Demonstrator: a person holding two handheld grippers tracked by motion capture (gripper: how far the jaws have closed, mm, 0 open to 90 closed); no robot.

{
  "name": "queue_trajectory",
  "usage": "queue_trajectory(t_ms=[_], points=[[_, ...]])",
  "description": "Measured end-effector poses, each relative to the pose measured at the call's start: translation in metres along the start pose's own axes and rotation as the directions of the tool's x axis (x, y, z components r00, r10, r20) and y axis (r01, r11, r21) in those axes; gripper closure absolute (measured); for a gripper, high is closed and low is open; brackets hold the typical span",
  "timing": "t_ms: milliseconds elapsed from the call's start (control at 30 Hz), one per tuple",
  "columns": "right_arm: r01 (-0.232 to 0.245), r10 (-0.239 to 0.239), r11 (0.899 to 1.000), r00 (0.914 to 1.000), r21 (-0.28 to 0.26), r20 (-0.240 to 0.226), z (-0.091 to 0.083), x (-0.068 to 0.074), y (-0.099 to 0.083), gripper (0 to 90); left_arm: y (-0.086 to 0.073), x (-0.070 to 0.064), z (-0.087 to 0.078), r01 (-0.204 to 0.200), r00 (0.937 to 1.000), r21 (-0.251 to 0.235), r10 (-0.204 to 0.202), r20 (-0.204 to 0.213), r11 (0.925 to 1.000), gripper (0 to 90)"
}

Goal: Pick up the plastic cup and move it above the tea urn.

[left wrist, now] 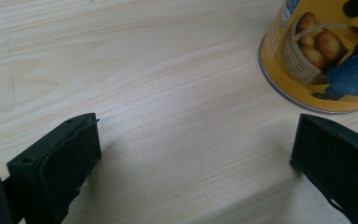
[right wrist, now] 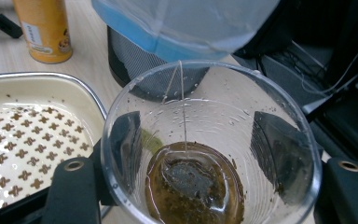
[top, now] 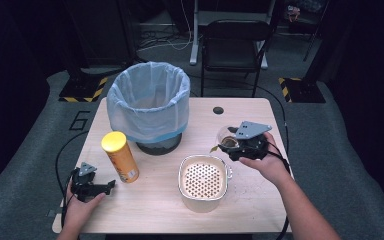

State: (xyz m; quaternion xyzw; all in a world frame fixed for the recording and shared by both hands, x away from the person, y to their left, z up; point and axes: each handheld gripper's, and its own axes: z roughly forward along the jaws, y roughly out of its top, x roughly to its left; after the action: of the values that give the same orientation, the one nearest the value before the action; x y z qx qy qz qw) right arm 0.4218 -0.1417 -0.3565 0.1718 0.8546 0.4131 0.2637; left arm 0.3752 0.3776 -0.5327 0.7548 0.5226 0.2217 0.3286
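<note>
A clear plastic cup (right wrist: 209,144), with a spent tea bag (right wrist: 189,179) sunk in a little brown liquid at its bottom, sits between the two black jaws of my right tool (right wrist: 205,163), which press against its wall from either side. In the high view I hold that cup (top: 228,137) at the right side of the pale wooden bench (top: 155,205), just beyond the cream rectangular strainer basin with the perforated insert (top: 203,182) and to the right of the black mesh bin lined with a pale blue bag (top: 148,102).

As I judge it, the step in hand is to tip the cup over the strainer so the liquid drains and the bag stays behind. I would keep the grip light, since the thin wall could buckle, and pour slowly, low over the holes, watching the string (right wrist: 182,102) draped over the rim.

My left tool (top: 91,186) rests idle on the bench, jaws spread wide and holding nothing, near the yellow cylindrical crisp can (left wrist: 324,51).
</note>
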Motion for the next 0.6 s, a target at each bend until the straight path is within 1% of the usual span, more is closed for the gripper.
queue_trajectory(t_ms=[100,133,267,333,500,600], points=[[0.041,-0.041,0.999,0.9991,-0.017,-0.006,0.001,0.004,0.008,33.5,0.0,0.0,0.0,-0.001,1.0,-0.002,0.001,-0.001,1.0,1.1],[0.061,-0.061,0.998,0.9981,-0.03,-0.006,0.001,0.006,0.01,33.5,0.0,0.0,0.0,-0.001,1.0,-0.002,0.001,-0.001,1.0,1.1],[0.109,-0.11,0.993,0.9939,-0.042,-0.01,0.001,0.011,0.017,33.5,0.0,0.0,0.0,-0.001,1.0,0.0,0.001,0.0,1.0,1.1],[0.128,-0.129,0.991,0.9916,-0.048,-0.014,0.001,0.013,0.019,33.5,0.0,0.0,0.0,0.0,1.0,0.001,0.0,0.0,1.0,1.1],[0.185,-0.186,0.981,0.9824,-0.061,-0.016,0.0,0.019,0.025,33.5,0.0,0.0,0.0,0.0,1.0,0.001,0.0,0.0,1.0,1.1],[0.197,-0.199,0.978,0.9799,-0.071,-0.017,0.0,0.021,0.026,33.5,0.0,0.0,0.0,0.0,1.0,0.001,0.0,0.0,1.0,1.1]])
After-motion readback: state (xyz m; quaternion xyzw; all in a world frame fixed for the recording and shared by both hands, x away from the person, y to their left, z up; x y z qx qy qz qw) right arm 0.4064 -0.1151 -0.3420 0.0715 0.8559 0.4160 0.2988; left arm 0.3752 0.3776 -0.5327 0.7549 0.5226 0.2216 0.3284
